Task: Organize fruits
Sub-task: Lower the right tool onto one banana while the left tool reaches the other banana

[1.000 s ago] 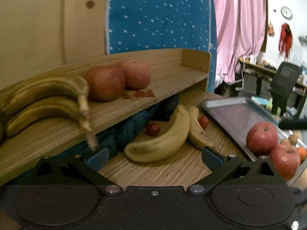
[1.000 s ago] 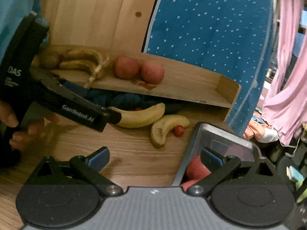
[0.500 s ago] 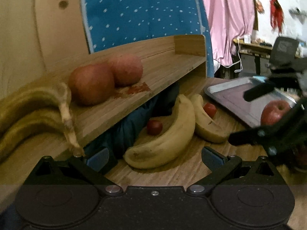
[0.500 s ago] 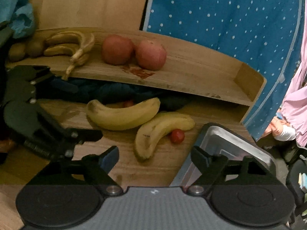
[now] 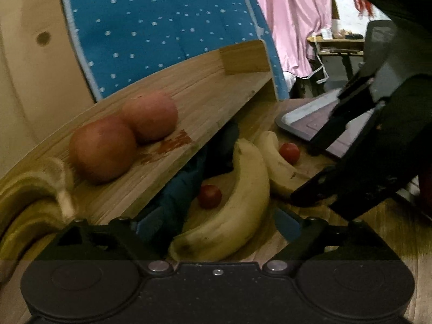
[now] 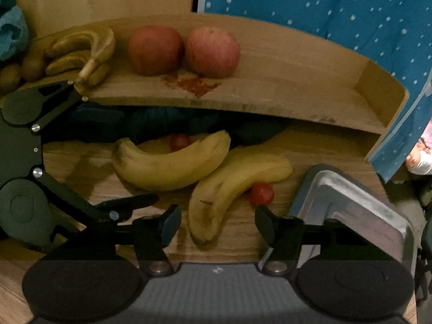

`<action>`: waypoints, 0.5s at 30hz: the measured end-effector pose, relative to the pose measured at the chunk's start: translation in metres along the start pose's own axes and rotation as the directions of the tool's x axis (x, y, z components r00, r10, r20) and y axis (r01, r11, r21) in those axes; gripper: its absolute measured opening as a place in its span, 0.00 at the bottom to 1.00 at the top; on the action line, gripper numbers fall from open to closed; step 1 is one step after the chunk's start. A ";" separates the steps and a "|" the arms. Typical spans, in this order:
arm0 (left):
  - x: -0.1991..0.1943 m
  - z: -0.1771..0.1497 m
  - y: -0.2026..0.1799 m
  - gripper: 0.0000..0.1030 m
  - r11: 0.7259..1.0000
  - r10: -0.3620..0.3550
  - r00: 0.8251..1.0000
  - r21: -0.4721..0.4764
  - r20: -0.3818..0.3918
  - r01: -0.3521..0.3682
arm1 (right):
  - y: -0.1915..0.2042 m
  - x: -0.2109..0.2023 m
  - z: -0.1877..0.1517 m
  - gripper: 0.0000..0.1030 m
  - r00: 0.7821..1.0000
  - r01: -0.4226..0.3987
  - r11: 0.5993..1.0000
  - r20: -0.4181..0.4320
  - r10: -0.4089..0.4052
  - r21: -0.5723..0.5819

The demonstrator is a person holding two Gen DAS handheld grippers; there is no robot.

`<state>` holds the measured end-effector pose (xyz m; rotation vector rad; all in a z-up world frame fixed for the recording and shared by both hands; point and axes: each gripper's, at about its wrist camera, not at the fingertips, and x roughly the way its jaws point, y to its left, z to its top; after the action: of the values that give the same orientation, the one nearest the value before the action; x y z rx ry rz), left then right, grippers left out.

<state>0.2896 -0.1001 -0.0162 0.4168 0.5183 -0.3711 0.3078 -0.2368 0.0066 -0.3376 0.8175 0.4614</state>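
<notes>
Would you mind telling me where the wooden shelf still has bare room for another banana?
The shelf is bare from the right apple to its end wall. Its left part is crowded: the banana bunch and left apple. Underneath, two bananas and small red fruits fill the table, with both grippers close.

A blue cloth with white dots hangs behind the wooden shelf, with a pale wooden panel to its left. A pink curtain hangs further back, beside a small table with clutter. Dark teal fabric is bunched under the shelf on the wooden tabletop. A reddish stain marks the shelf board.
</notes>
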 end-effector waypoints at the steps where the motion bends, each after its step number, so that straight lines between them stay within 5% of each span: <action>1: 0.001 0.000 -0.001 0.83 1.000 -0.004 1.000 0.007 -0.002 0.004 | 0.000 0.002 0.001 0.59 1.000 0.001 1.000 -0.012 -0.001 0.000; 8: 0.010 -0.001 -0.007 0.58 0.999 -0.038 0.999 0.020 -0.030 0.038 | -0.004 0.013 0.002 0.44 0.997 -0.044 0.998 -0.064 0.047 0.047; 10: 0.011 -0.001 -0.008 0.58 0.999 -0.034 0.999 0.023 -0.033 0.034 | -0.005 0.014 0.003 0.36 0.995 -0.069 0.996 -0.068 0.073 0.058; 15: 0.008 0.000 -0.010 0.57 1.000 -0.025 0.999 0.013 -0.044 0.026 | -0.004 0.011 0.003 0.34 0.995 -0.067 0.996 -0.071 0.071 0.064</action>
<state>0.2916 -0.1101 -0.0232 0.4326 0.5645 -0.3909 0.3181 -0.2360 0.0003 -0.2712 0.9151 0.4897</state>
